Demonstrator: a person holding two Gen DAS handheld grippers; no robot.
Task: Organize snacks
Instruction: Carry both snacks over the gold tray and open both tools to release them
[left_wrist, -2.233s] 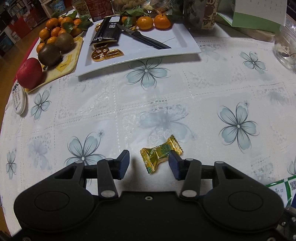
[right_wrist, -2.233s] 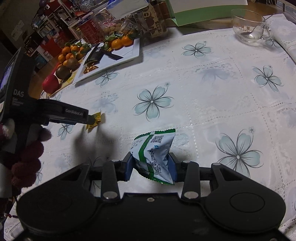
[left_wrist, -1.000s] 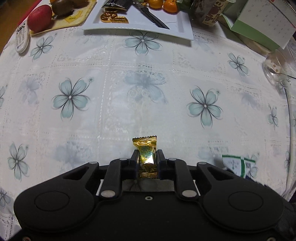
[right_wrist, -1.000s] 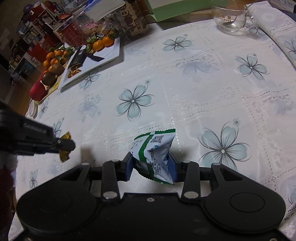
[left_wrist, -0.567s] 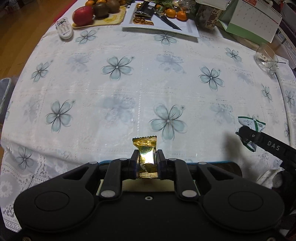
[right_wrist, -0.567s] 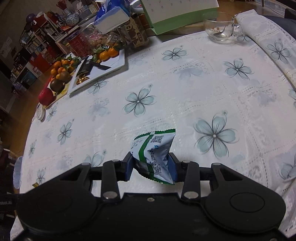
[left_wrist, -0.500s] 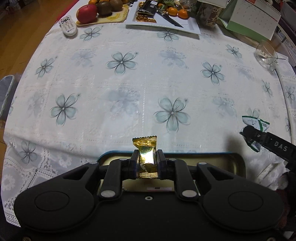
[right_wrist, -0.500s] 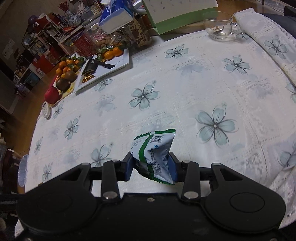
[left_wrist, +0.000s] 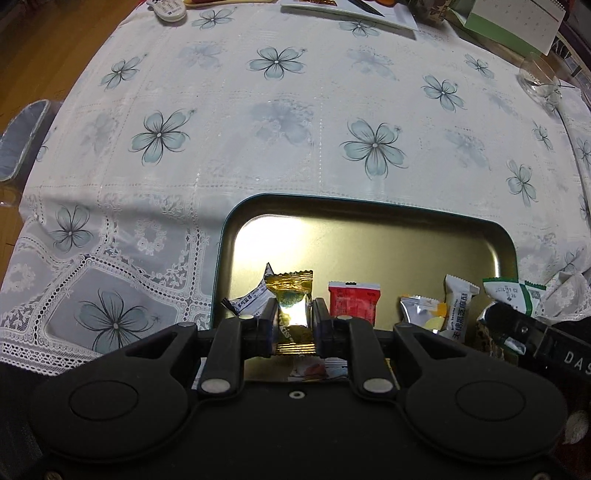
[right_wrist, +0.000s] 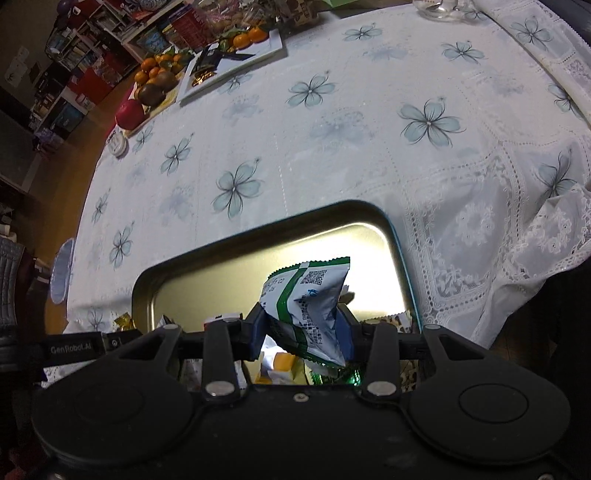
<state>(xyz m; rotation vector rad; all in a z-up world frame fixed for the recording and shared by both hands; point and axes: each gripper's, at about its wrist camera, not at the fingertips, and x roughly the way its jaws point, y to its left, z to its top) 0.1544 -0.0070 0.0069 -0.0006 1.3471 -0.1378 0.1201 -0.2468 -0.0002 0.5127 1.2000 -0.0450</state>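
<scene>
Left wrist view
Left tool (left_wrist: 294, 322): jaws drawn close together, clamped on a gold-wrapped candy (left_wrist: 293, 308) that stands upright between the pads.
Below the tool: a gold-coloured tray (left_wrist: 369, 236) with a dark rim, on the table's flowered cloth (left_wrist: 277, 122).
In the tray, left of the tool: a white-and-black wrapper (left_wrist: 251, 300).
In the tray, right of the tool: a red packet (left_wrist: 353, 300), then a silver packet (left_wrist: 419, 313), then a white packet with lettering (left_wrist: 458, 306).
Far right: the right tool (left_wrist: 491, 314) holding a green-and-white packet (left_wrist: 511, 295) at the tray's right end.

Right wrist view
Right tool (right_wrist: 303, 328): jaws partly apart, clamped on the green-and-white packet (right_wrist: 308, 306), which is crumpled between the blue pads.
Below the tool: the tray (right_wrist: 207, 266), with several wrappers under the jaws; which ones, I cannot tell.
Far left: the left tool's arm (right_wrist: 74, 347), a scrap of gold wrapper (right_wrist: 123, 321) at its tip.
Far beyond the tool: a white plate (right_wrist: 258, 51) and fruit (right_wrist: 155, 81) at the table's far edge.
</scene>
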